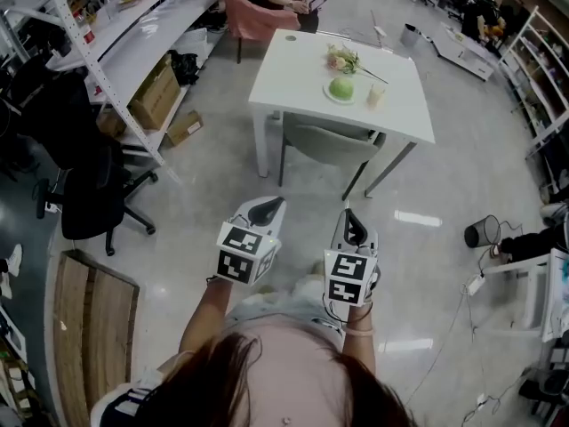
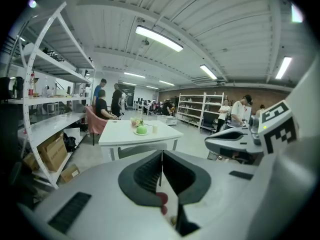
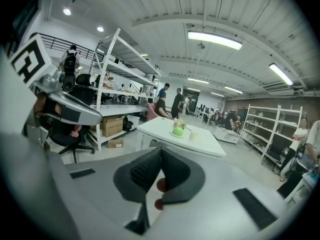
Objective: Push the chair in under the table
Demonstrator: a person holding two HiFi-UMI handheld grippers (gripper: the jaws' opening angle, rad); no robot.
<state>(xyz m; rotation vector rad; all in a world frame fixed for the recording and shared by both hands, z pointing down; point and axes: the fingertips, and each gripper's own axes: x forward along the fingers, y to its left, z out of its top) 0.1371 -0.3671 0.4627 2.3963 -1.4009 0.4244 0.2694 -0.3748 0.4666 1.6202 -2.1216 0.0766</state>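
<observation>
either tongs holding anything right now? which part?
Nothing held: the left tongs and right tongs are shut and empty, well short of the chair.

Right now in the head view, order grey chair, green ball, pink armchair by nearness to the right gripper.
From the right gripper:
1. Grey chair, just ahead.
2. Green ball, on the table.
3. Pink armchair, beyond the table, left.

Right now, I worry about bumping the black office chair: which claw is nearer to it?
Left. The left claw sits right of the black office chair, apart from it; the right claw is farther right.
</observation>
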